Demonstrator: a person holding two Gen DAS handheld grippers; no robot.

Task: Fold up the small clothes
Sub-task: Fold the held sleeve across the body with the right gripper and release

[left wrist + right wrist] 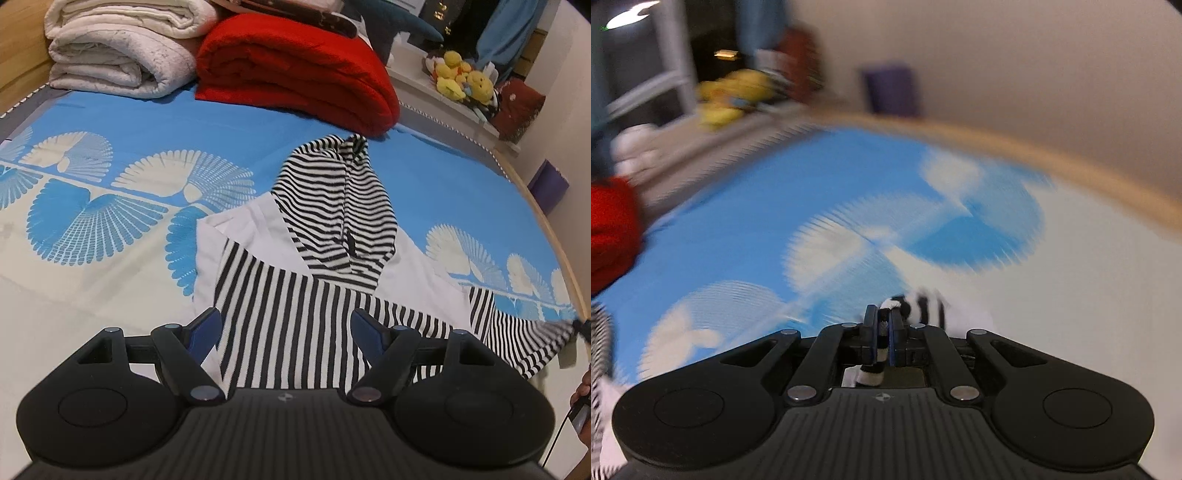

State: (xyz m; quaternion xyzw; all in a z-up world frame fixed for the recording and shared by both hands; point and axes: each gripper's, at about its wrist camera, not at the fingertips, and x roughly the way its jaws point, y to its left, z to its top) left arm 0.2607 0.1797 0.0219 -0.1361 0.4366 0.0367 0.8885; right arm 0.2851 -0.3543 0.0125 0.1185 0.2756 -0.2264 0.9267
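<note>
A small black-and-white striped hooded top point(295, 295) lies on the blue and cream bedspread point(110, 122), hood point(332, 206) pointing away. My left gripper point(286, 328) is open and empty, hovering over the top's near part. The top's right sleeve point(524, 343) is stretched out to the right. My right gripper point(882, 325) is shut on striped fabric point(923, 302) of that sleeve, just above the bedspread point(775, 206). The right wrist view is blurred by motion.
A folded red blanket point(299, 70) and folded white quilts point(118, 48) sit at the bed's far end. Yellow plush toys point(461, 74) stand on a ledge beyond. The bed's wooden edge point(1034, 147) runs along the right, near a wall and a purple box point(548, 184).
</note>
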